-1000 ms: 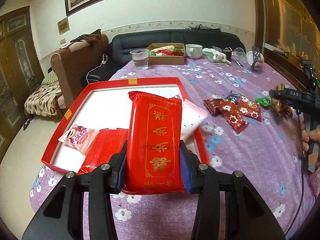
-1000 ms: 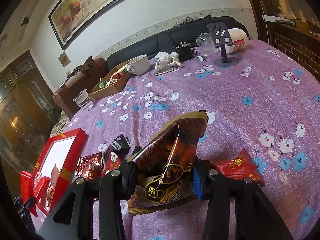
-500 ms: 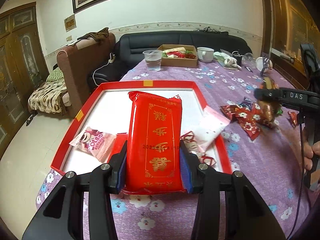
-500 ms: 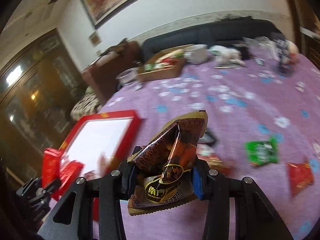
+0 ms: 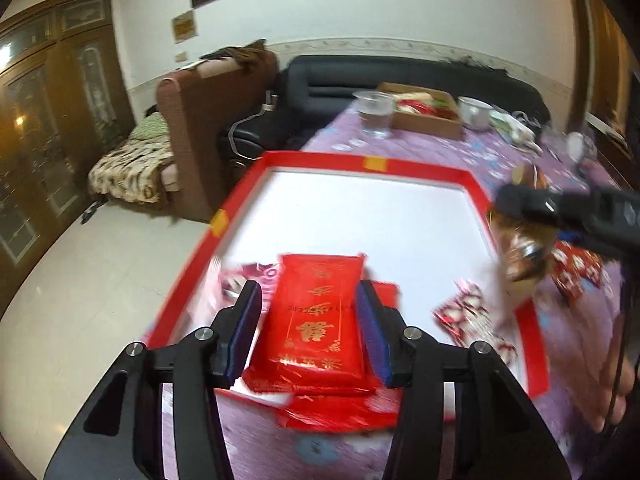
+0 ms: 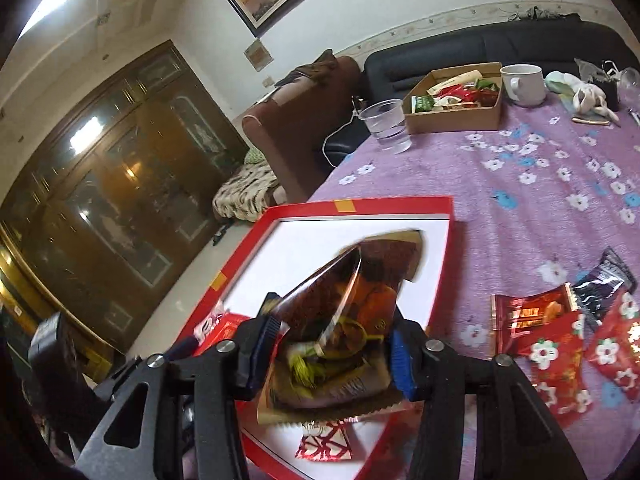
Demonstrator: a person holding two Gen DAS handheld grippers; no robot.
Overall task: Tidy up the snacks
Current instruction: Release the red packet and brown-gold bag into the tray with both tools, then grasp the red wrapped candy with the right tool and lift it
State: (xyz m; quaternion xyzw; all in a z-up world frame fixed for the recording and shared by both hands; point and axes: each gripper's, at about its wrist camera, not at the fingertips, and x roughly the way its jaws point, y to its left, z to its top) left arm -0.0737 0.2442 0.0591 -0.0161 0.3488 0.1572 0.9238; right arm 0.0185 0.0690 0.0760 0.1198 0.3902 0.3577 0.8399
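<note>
Two tools were releasing at once over the red tray point(image 5: 472, 184). My left tool point(image 5: 308, 332) had its jaws spreading apart, and the red gold-lettered packet point(image 5: 316, 312) between them showed a clear gap on the left side and lay, as far as the blur allowed, on other red packets at the tray's near edge. My right tool point(image 6: 332, 356) was likewise opening; the brown foil snack bag point(image 6: 340, 320) stood between its pads over the tray's near right part, and I could not tell whether the pads had fully let go, since the bag was smeared by motion.

Risks, as I judged them:
- The red packet sat on a stack partly overhanging the near rim, so it could have slid out onto the purple floral tabletop point(image 6: 540, 184) if I withdrew the tool with a pad dragging on it.
- The brown bag was puffy and creased; dropped from a tilt, it could have tipped over the right rim toward the loose wrapped snacks point(image 6: 560, 344) lying just beside the tray.
- Both tools were close together over the same end of the tray, and the right tool showed in the left view just above the rim, so a hasty retreat could have knocked one against the other.

Much of the tray's white floor toward the far end was bare.
</note>
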